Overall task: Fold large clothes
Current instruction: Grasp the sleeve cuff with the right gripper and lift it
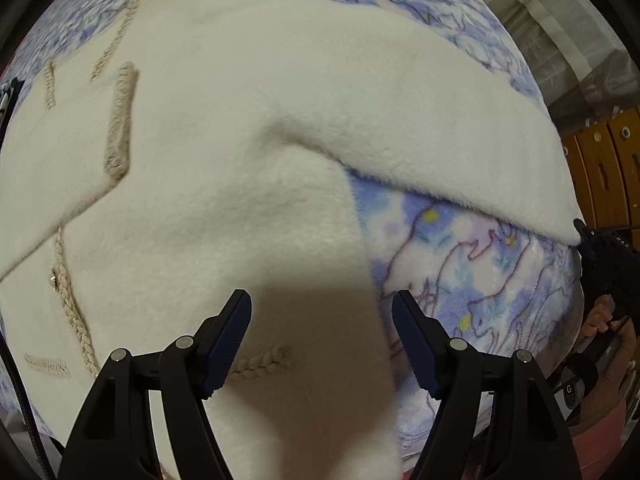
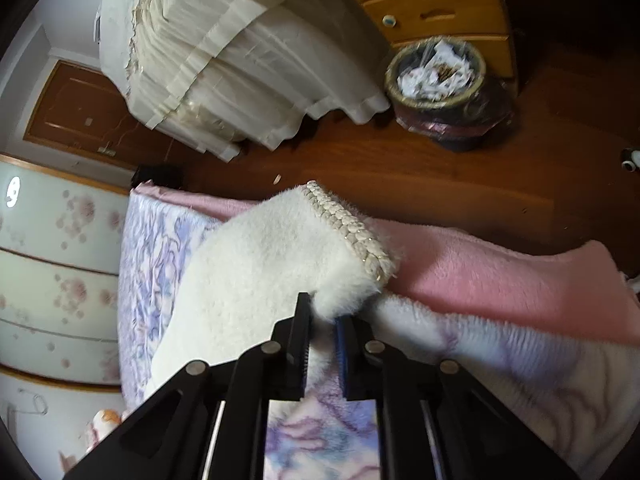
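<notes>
A large cream fleece coat [image 1: 208,184] with braided beige trim lies spread on a blue floral blanket [image 1: 472,280]. My left gripper [image 1: 322,320] is open and empty, hovering over the coat's body near its side edge. One sleeve [image 1: 420,128] stretches out to the right, where my right gripper [image 1: 588,236] holds its end. In the right wrist view my right gripper [image 2: 323,320] is shut on the sleeve cuff [image 2: 304,248], whose braided trim [image 2: 348,228] points away from me.
The bed's pink blanket edge [image 2: 500,276] borders a dark wood floor [image 2: 400,168]. A full waste bin [image 2: 440,84], a wooden drawer chest [image 2: 432,4] and hanging white curtains [image 2: 224,60] stand beyond. A floral wardrobe [image 2: 52,264] is at the left.
</notes>
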{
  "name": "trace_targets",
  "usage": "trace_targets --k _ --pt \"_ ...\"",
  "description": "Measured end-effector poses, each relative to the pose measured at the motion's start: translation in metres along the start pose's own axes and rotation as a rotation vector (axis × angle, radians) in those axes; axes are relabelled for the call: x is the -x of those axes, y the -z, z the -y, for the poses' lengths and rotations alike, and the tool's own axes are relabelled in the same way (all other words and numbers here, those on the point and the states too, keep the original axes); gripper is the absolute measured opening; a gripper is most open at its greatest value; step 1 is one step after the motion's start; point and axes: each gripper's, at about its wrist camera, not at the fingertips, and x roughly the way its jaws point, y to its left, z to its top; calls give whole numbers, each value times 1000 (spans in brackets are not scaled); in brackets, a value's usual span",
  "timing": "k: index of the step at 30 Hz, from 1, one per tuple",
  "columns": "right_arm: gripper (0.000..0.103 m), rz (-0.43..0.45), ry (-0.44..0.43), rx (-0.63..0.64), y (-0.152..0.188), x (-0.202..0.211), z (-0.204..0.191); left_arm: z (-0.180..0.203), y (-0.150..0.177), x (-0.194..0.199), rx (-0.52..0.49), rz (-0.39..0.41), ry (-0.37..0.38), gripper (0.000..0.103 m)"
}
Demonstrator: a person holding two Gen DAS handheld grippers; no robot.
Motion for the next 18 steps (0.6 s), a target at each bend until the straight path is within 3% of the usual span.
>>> trace_targets --k 4,9,14,18 --pt "8 86 5 2 6 19 -18 -44 10 9 44 2 68 70" --pt "8 211 -36 129 21 53 -78 -80 21 23 58 24 95 70" --pt "8 315 -132 230 57 83 -150 -126 29 48 70 64 108 70" --pt "8 350 -233 303 94 102 -210 -165 30 63 86 85 119 70"
